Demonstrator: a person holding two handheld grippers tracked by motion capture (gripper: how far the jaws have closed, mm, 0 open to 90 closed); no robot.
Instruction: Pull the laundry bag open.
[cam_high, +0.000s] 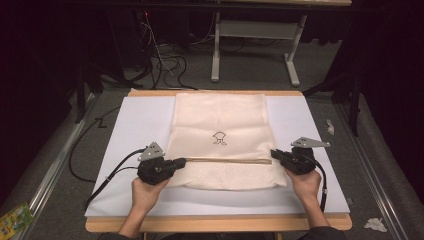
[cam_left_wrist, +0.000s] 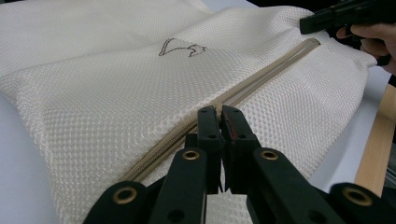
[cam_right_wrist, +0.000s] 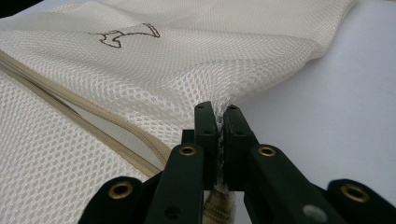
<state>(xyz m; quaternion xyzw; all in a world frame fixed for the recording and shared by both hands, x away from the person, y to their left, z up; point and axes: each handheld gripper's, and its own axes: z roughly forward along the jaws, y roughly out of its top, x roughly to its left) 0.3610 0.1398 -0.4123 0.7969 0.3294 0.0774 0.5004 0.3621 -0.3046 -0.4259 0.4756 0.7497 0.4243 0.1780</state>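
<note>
White sheeting covers the wooden-edged counter (cam_high: 310, 125), which stands on a grey carpeted floor (cam_high: 65, 170) with black cables (cam_high: 170, 62) and a pale metal frame (cam_high: 292, 62) beyond its far edge.

Lying flat at the counter's middle is the cream mesh laundry bag (cam_high: 220, 112), a rectangle of netted fabric reaching from the far edge to near the person's side. A small dark outline drawing (cam_high: 219, 137) is stitched near its centre. Across the nearer part runs the beige zipper (cam_high: 225, 160), stretched straight from one side of the bag to the other.

At the zipper's left end is the left claw (cam_high: 182, 161), held in the person's left hand (cam_high: 147, 192). In the left gripper view its jaws are pressed together, the tips (cam_left_wrist: 219, 119) resting right on the zipper line; whether they pinch the slider or the tape I cannot tell.

At the bag's right edge is the right claw (cam_high: 274, 153), held in the right hand (cam_high: 305, 182). In the right gripper view its jaws (cam_right_wrist: 219, 123) are clamped on a fold of the mesh at the corner beside the zipper's end, the fabric pulled up taut into them.
</note>
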